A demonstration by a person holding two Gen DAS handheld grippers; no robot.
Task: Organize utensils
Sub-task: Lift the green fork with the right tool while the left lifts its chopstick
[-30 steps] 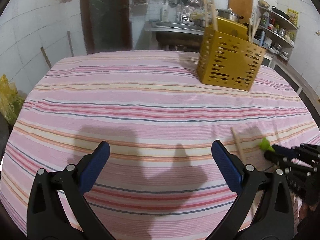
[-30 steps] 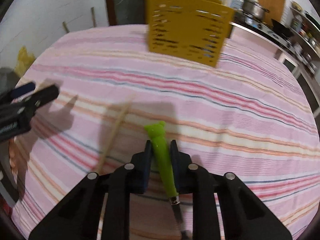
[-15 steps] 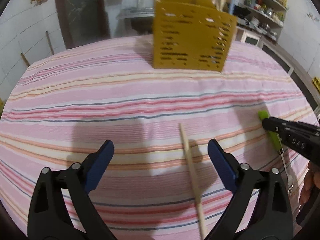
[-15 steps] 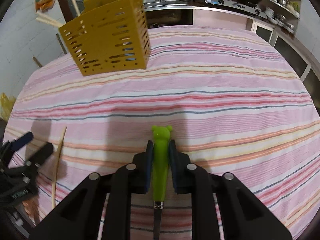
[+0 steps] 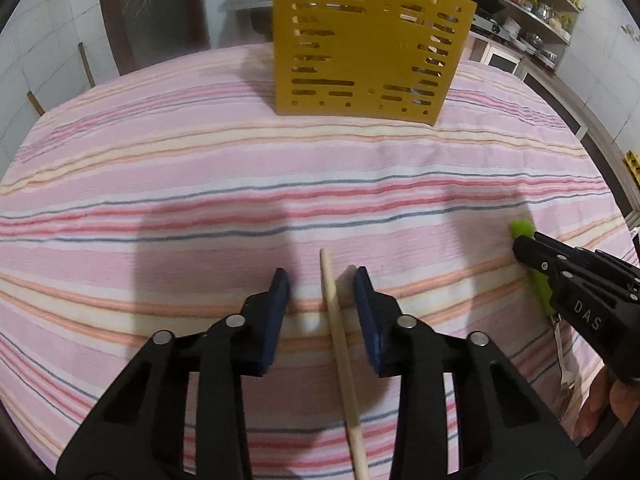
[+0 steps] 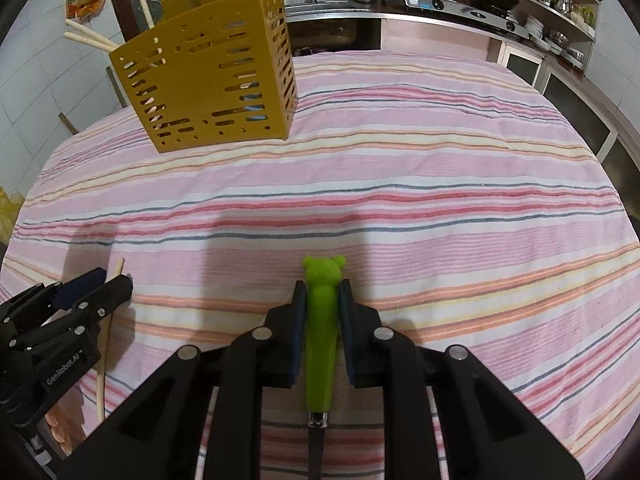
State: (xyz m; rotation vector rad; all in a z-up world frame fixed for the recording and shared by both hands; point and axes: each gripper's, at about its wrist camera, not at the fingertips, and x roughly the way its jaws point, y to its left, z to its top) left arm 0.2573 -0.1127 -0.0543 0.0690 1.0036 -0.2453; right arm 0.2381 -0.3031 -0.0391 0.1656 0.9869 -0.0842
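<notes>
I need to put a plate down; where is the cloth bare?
Bare: the striped tablecloth between the yellow caddy and both grippers. Crowded: the near edge, with the chopstick inside the left gripper and the green-handled fork in the right gripper.

Your right gripper (image 6: 322, 304) is clamped on the green bear-headed handle (image 6: 321, 320), its metal stem running back under the gripper. The striped tablecloth (image 6: 440, 200) lies below. The yellow slotted caddy (image 6: 208, 84) stands far left, holding chopsticks (image 6: 90, 40). Your left gripper (image 6: 96, 284) sits at the left edge, straddling a wooden chopstick (image 6: 105, 344).
</notes>
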